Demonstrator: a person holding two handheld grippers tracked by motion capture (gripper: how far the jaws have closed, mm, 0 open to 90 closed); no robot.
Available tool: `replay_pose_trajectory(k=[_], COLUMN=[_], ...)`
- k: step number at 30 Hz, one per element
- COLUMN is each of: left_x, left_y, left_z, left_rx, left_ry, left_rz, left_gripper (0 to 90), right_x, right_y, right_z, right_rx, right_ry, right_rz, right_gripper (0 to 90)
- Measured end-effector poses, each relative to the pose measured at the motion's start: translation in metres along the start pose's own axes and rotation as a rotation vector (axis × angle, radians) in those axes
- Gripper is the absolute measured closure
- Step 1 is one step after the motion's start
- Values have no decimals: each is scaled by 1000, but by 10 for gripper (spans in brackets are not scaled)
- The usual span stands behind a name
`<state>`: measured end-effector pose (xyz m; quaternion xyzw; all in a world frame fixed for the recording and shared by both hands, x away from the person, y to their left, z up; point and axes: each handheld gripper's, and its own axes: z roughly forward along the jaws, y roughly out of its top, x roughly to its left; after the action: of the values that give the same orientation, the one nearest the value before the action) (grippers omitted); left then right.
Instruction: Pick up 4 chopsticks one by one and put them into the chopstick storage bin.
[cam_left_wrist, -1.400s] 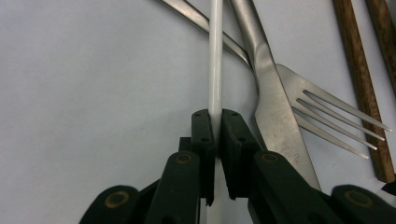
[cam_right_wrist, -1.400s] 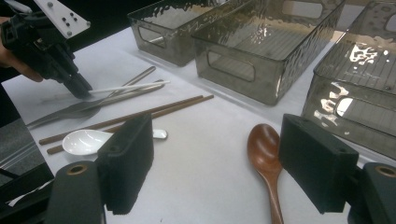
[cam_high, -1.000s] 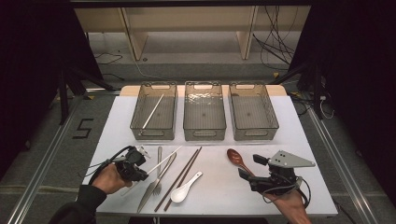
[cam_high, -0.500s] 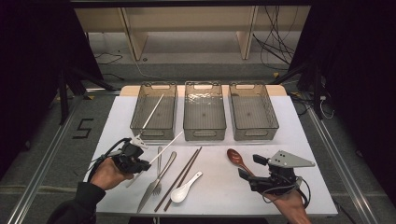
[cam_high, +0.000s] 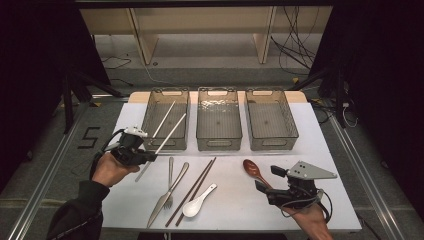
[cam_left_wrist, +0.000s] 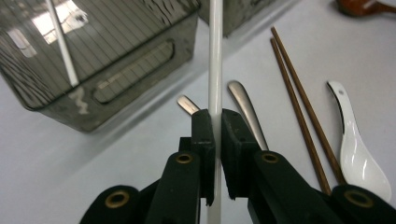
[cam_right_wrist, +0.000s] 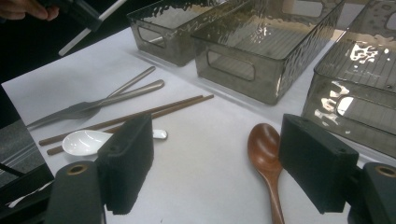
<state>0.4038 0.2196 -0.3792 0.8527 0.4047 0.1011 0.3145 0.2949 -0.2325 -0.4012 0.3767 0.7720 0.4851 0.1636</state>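
Left gripper (cam_high: 150, 158) jaws pinched tight on a white chopstick (cam_left_wrist: 215, 60), lifted off the counter (cam_high: 235, 210), tip pointing to 1 o'clock over the left bin (cam_high: 165, 142) front rim; another white chopstick (cam_high: 164, 119) lies inside. Right gripper (cam_right_wrist: 219, 163) jaws spread wide, empty, wooden spoon (cam_right_wrist: 266, 154) between them on the counter, bare counter around.
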Motion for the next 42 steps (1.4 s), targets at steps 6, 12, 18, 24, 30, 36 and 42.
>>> replay_pose_trajectory(k=[6,12,18,24,30,36,42], left_x=[7,18,33,45,55,63,72], left_y=[14,28,42,56,71,83,91], left_z=[1,5,10,14,18,23,29], left_rx=[-28,-43,-54,-77,-87,-91,-107], left_ry=[15,38,63,88,110,130,149], left_rz=[-18,-33,-52,-67,-62,-54,-66], left_gripper=[838,838,838,838,838,838,838], right_x=[0,0,0,-1,-1,-1,-1], right_y=[0,0,0,0,0,0,0], right_z=[0,0,0,0,0,0,0], right_rx=[-2,-2,-3,-4,-4,-4,-2], right_ry=[0,-1,0,0,2,4,8], right_rz=[0,0,0,1,-1,4,7], right_gripper=[276,276,276,276,276,276,276])
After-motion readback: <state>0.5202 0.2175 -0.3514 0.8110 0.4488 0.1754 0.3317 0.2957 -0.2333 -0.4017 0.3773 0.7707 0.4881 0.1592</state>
